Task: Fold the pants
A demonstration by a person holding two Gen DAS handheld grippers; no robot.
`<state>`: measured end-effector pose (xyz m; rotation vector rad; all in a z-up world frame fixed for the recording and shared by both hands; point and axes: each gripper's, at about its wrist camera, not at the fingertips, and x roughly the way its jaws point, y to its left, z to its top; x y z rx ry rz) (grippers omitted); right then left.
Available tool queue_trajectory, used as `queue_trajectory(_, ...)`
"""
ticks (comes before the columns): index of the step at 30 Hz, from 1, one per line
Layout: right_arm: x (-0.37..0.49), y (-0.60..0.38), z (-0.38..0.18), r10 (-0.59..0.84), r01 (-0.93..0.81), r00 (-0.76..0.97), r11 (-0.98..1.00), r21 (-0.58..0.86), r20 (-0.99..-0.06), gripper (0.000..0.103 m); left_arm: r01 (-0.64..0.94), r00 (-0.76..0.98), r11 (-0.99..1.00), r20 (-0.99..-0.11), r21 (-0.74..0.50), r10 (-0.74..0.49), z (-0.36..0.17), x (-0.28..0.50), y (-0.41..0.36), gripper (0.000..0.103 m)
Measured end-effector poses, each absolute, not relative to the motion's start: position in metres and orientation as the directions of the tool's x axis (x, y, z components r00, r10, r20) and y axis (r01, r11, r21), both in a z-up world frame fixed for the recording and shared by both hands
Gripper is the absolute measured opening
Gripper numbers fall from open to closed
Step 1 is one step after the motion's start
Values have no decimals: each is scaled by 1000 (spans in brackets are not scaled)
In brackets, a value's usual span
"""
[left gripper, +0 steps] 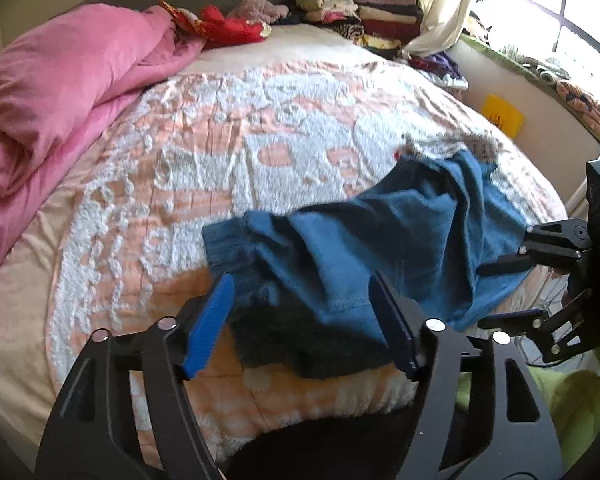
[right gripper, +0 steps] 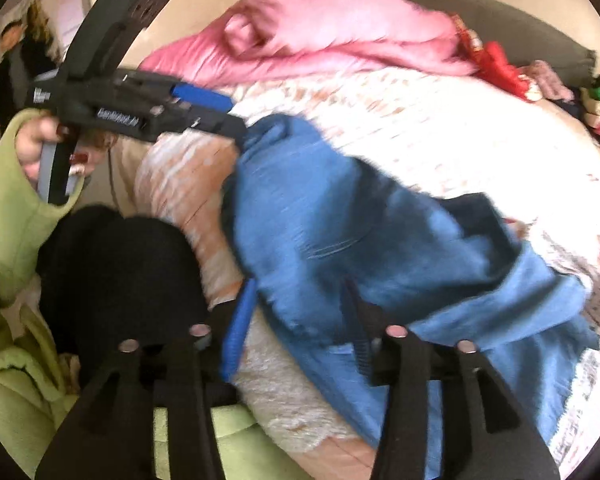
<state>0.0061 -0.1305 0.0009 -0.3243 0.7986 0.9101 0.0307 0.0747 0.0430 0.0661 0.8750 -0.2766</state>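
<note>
In the left wrist view we are looking down our left gripper (left gripper: 300, 320), low in the centre of the frame. Its jaws are standing wide, and the blue pants (left gripper: 380, 232) are lying between and beyond them in a loose heap at the near edge of the bed (left gripper: 220, 128), right of centre. We are judging that the pads are not pressing on the cloth, though the cuff end is sitting just beside the left finger. At the right edge the right gripper (left gripper: 500, 296) is showing side-on, its fingers parted, with the cloth's edge close by. The risk here: the heap is sitting near the bed's edge, so a careless regrasp could be dragging it off, or a finger could be catching one layer only and spoiling the fold. No writing is readable here; the yellow object by the wall at right is too small to read.

In the right wrist view, which is blurred, we are seeing the right gripper (right gripper: 296, 328) at bottom centre with jaws parted and pants (right gripper: 360, 232) spread across the middle, some cloth lying between the fingers; we are judging it not clamped. The left gripper (right gripper: 224, 112) is at upper left, held by a hand (right gripper: 40, 144) in a green sleeve. White lettering is showing on its body, too smeared to read. The blur suggests quick motion, which could be ruffling the layers.
</note>
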Motion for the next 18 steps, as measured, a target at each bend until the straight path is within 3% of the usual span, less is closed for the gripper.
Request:
queue_trajectory(2, 9, -143, 9, 574, -778, 398, 624, 68, -715, 50, 270, 612, 960, -757, -71, -228, 48, 34, 71, 71)
queue_trajectory(6, 21, -172, 22, 564, -721, 474, 689, 69, -677, 64, 279, 612, 955, -749, -98, -255, 55, 40, 62, 80)
queue_trajectory(11, 36, -203, 35, 542, -658, 548, 749, 71, -637, 72, 292, 602, 949, -747, -122, -282, 58, 49, 49, 84)
queue_trajectory(15, 48, -224, 44, 515, -608, 591, 790, 76, -621, 72, 293, 592, 945, -749, -143, -297, 59, 59, 41, 87)
queue_trajectory(18, 57, -233, 50, 494, -573, 620, 816, 78, -610, 83, 294, 585, 942, -749, -161, -310, 60, 65, 36, 90)
